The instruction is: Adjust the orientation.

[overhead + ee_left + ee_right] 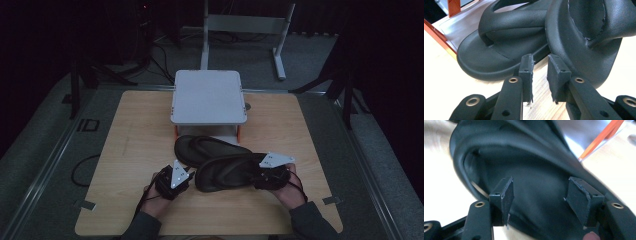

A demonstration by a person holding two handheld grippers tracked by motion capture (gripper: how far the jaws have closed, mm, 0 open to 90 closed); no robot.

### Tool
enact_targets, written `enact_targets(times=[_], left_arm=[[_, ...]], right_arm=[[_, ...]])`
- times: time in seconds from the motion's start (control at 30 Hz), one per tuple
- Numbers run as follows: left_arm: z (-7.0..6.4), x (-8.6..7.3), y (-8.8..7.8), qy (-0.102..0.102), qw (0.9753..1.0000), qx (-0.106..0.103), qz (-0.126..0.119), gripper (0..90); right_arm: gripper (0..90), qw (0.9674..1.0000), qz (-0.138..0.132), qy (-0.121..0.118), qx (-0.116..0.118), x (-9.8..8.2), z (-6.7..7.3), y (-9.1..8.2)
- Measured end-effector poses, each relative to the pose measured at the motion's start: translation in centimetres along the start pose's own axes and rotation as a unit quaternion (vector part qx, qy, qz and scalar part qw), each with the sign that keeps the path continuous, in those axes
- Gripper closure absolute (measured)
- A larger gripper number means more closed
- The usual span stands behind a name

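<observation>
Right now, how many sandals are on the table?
2. The far sandal lies on the table just in front of the white stand. The near sandal overlaps it, with the right gripper at its right end. None seem hidden.

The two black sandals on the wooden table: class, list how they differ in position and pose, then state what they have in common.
1. The far sandal lies next to the grey stand; the near sandal lies closer to the person.
2. The far sandal lies flat and free; the near sandal overlaps its edge and looks tilted.
3. The right gripper is open around the near sandal's end; the left gripper holds nothing.

Both are black thong sandals.
</observation>
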State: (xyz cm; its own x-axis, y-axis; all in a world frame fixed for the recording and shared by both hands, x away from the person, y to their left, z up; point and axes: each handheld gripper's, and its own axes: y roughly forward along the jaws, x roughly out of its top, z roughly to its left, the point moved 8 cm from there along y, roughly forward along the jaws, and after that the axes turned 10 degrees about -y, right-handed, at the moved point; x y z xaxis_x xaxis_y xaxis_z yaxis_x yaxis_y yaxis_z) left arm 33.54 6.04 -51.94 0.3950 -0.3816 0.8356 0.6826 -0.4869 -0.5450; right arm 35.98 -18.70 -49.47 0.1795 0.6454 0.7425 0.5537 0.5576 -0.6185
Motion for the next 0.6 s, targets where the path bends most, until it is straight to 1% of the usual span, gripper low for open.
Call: enact_targets(times=[0.07,0.17,0.23,0.33,0.4,0.43,0.47,0.5,0.53,0.57,0.6], left_arm=[[-0.2,0.1,-0.1,0.001,1.0,-0.004,-0.004,72.0],[-0.3,0.0,-0.1,0.001,1.0,-0.006,-0.004,70.5],[-0.4,0.0,0.0,-0.004,0.9999,-0.009,-0.005,69.8],[-0.4,0.0,0.0,-0.006,0.9999,-0.011,-0.006,69.3],[-0.5,-0.1,0.0,-0.007,0.9998,-0.018,-0.003,68.0],[-0.6,-0.1,0.0,-0.002,0.9998,-0.019,-0.001,66.8],[-0.6,-0.1,0.0,0.003,0.9998,-0.018,-0.001,67.0],[-0.7,-0.1,0.0,0.001,0.9998,-0.02,-0.001,66.9],[-0.7,-0.2,0.0,0.001,0.9998,-0.021,0.0,66.7],[-0.7,-0.2,0.0,0.0,0.9998,-0.022,0.0,66.7],[-0.7,-0.2,0.0,-0.003,0.9997,-0.023,-0.001,66.7]], right_arm=[[36.5,0.9998,-0.007,-0.006,-0.015,0.5,-0.4,-0.1],[33.6,0.9994,-0.003,-0.018,-0.029,1.1,-0.8,-0.1],[31.6,0.9991,0.004,-0.029,-0.032,1.3,-1.0,0.2],[27.8,0.9981,0.015,-0.052,-0.03,1.5,-0.9,1.1],[23.8,0.9959,0.029,-0.074,-0.042,1.5,-0.9,1.8],[23.7,0.9948,0.032,-0.087,-0.04,1.6,-0.8,2.2],[23.2,0.9934,0.03,-0.103,-0.042,1.7,-0.6,2.5],[23.0,0.9916,0.03,-0.119,-0.043,1.9,-0.4,2.8],[23.0,0.9903,0.031,-0.13,-0.036,2.0,0.0,3.2],[23.8,0.9887,0.029,-0.143,-0.036,2.2,0.2,3.5],[25.2,0.9877,0.025,-0.151,-0.033,2.4,0.4,3.7]])
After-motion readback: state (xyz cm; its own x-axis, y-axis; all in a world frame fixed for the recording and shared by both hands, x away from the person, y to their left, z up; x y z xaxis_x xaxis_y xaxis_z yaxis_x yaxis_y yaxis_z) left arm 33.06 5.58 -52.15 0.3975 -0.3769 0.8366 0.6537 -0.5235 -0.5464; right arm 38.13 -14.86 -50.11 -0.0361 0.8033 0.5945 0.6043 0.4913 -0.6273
